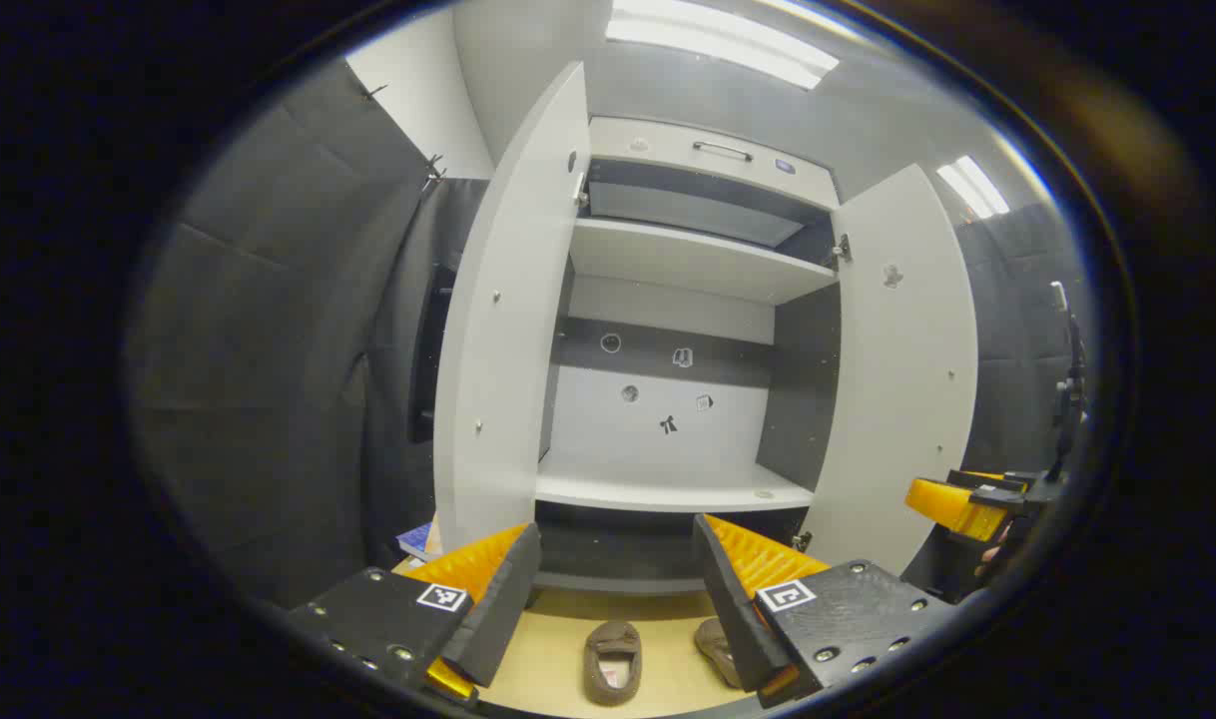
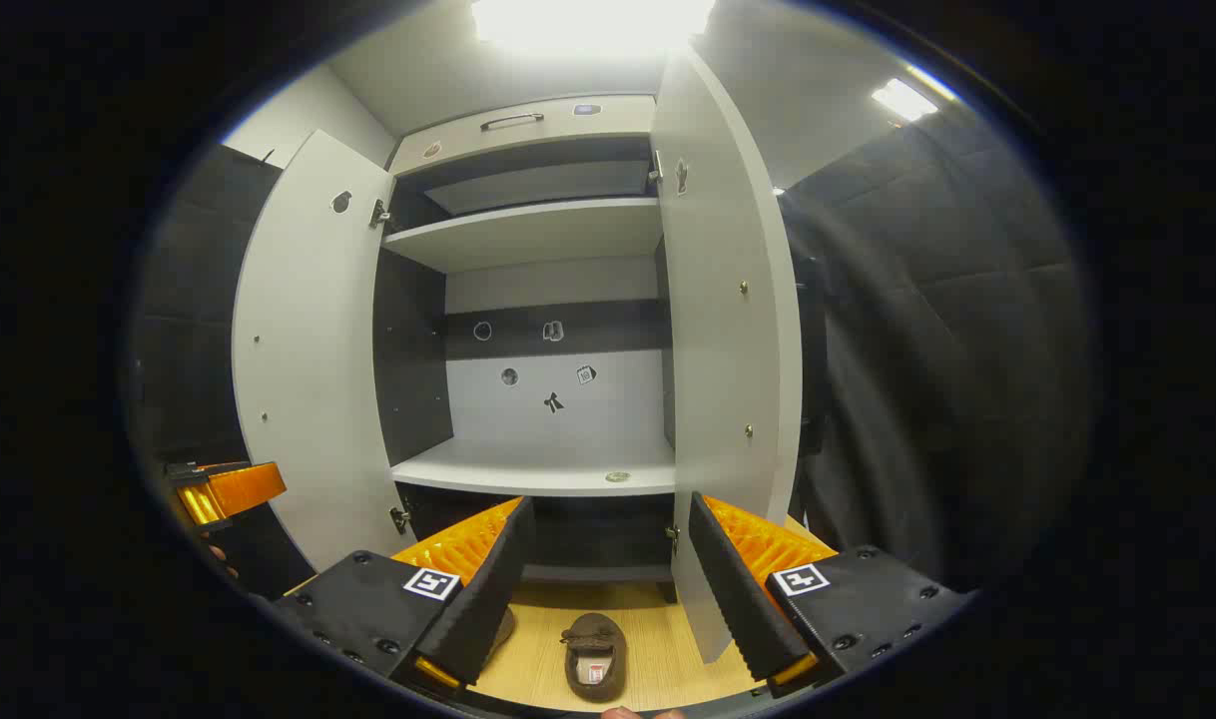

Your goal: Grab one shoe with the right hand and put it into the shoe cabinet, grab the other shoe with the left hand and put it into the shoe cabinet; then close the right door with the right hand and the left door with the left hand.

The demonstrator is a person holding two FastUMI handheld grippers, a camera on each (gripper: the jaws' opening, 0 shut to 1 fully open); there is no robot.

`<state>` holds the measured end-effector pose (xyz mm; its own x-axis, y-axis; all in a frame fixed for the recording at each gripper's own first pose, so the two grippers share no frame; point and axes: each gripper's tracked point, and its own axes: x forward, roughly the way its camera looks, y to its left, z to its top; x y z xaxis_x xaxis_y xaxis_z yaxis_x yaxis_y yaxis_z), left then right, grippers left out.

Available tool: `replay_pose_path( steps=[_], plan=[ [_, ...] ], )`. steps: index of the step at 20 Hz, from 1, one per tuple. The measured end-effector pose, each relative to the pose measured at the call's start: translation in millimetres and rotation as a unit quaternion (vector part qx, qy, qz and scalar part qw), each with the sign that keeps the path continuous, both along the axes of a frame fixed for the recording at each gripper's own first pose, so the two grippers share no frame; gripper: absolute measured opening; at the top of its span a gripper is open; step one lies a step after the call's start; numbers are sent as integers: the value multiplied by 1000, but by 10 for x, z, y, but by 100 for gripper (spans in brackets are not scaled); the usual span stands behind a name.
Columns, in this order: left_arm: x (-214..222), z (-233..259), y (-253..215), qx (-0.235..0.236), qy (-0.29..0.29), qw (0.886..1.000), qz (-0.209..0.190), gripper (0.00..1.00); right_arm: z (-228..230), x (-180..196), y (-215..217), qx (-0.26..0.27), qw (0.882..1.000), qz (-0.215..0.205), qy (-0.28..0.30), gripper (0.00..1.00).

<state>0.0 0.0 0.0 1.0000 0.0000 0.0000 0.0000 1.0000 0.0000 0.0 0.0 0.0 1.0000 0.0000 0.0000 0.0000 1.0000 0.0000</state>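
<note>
Two brown slippers lie on the wooden floor in front of the open white shoe cabinet (image 1: 668, 262). In the left gripper view one shoe (image 1: 613, 659) lies between my fingers, and the other shoe (image 1: 716, 644) is partly hidden behind the right finger. My left gripper (image 1: 613, 609) hangs open above them, holding nothing. The right gripper view has one shoe (image 2: 595, 654) in the gap and a second shoe (image 2: 505, 627) peeking from behind the left finger. My right gripper (image 2: 603, 589) is open and empty too. Each view catches the other gripper at its side: the right gripper (image 1: 967, 504), the left gripper (image 2: 224, 491).
Both cabinet doors stand wide open: the left door (image 1: 503, 330) and the right door (image 1: 903, 369). A lower shelf (image 2: 538, 469) and an upper shelf (image 2: 528, 230) are bare. A small blue object (image 1: 418, 541) lies on the floor left of the cabinet. Black cloth walls close both sides.
</note>
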Motion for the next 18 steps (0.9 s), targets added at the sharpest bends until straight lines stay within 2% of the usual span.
replay_pose_path(
  steps=[1, 3, 4, 5, 7, 10, 11, 17, 18],
  plan=[
    [-3, -1, 13, 0, 1, 1000, 1, 88, 3, -2, -1, 0, 1000, 0, -2, 98],
    [-10, -5, 28, 3, 1, 1000, 4, 92, 30, 3, -9, -1, 1000, -2, -7, 98],
    [-15, -8, 38, 3, 1, 1000, 5, 88, 43, 9, -6, -1, 1000, -2, -8, 98],
    [-26, -9, 44, 3, 2, 1000, 5, 92, 53, -2, -10, 0, 1000, -2, -11, 98],
    [-21, -24, 46, 2, 4, 1000, 5, 88, 73, -7, -10, 0, 1000, -2, -17, 98],
    [-37, -50, 36, 2, 6, 1000, 3, 88, 121, -22, -16, -11, 1000, -6, -28, 98],
    [-27, -43, 29, 2, 6, 1000, 2, 92, 125, -26, -13, -11, 999, -5, -30, 98],
    [-30, -19, 26, 6, 3, 1000, -2, 92, 109, 4, 19, -14, 1000, -9, -25, 98],
    [-28, -27, 34, 8, 2, 1000, -2, 89, 97, 13, 32, -16, 1000, -9, -21, 98]
  ],
)
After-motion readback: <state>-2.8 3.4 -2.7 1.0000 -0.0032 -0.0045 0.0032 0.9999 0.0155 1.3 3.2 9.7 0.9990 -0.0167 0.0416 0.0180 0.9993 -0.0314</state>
